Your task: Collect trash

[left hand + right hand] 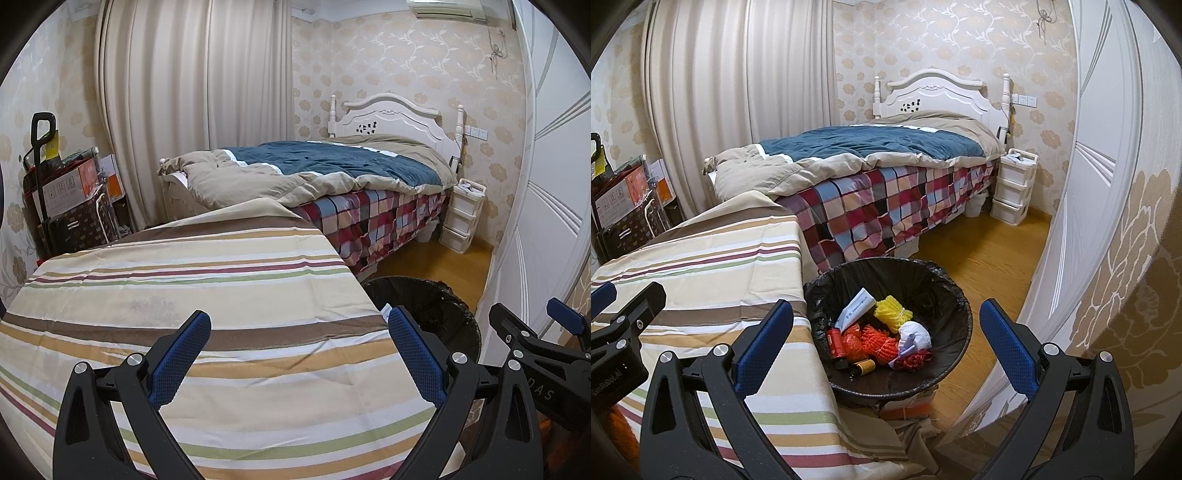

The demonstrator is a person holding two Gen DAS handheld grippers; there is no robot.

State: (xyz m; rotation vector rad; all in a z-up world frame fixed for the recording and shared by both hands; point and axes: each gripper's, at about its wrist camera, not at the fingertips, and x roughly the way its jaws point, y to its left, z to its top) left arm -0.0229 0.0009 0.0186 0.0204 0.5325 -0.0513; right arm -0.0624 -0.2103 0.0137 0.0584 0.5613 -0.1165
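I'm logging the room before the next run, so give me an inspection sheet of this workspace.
Surface: striped cloth over the work surface; nothing lies on the part in view.
Job's things: bin with black liner beside the surface, holding a white tube, yellow foam net, orange netting, red can and a white wad.
Clutter: boxes stacked in the far corner.
Grippers: left tongs open and empty over the cloth; right tongs open and empty over the bin.
Cables: cord hanging on the far wall.
Surroundings: bed, drawer unit, curtain.
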